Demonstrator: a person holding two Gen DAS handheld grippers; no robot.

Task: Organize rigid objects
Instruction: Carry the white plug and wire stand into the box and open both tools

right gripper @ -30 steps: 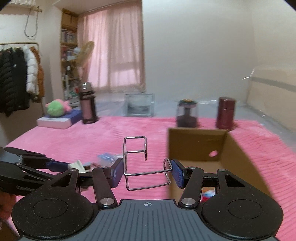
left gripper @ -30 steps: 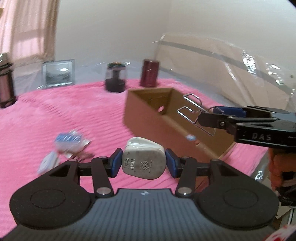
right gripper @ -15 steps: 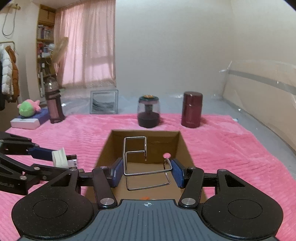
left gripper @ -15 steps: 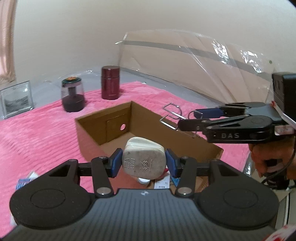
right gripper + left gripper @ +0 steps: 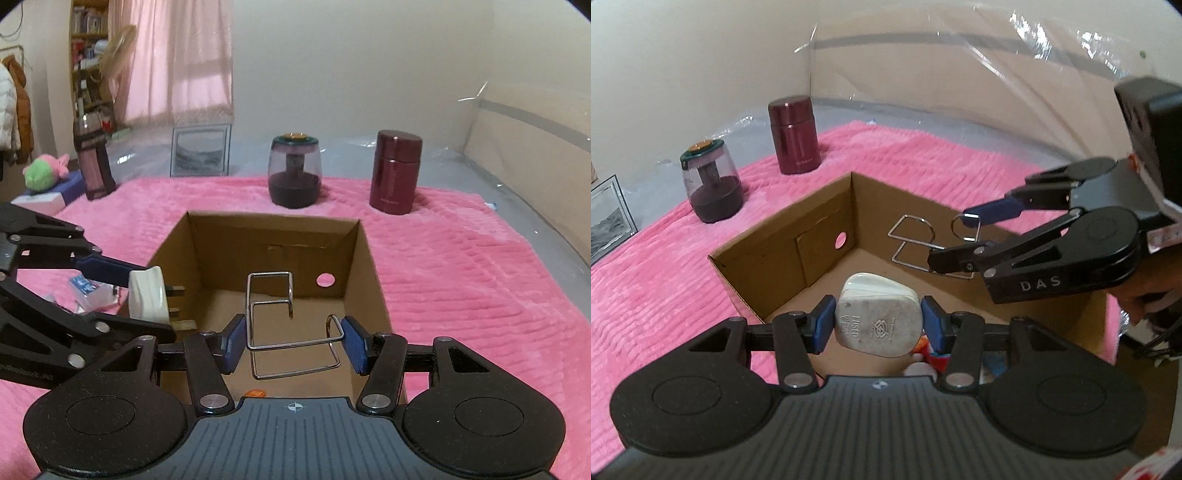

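Cardboard box (image 5: 369,273) on a pink blanket (image 5: 461,266), both hand-held grippers loaded above it.

Pink fleece covers the surface, with clear plastic sheeting (image 5: 960,74) behind, pale walls and a pink-curtained window (image 5: 181,62) beyond; a maroon flask (image 5: 395,171) and a dark-based jar (image 5: 294,170) stand upright past the box's far wall. The left hand-held gripper (image 5: 878,325) is clamped on a white three-pin plug (image 5: 877,319) (pins pointing into the box, seen from the right wrist), hanging over the box's near-left part. The right hand-held gripper (image 5: 293,341) pinches a bent wire rack (image 5: 284,325) by its sides, over the open box interior, just beside the plug but not touching it.
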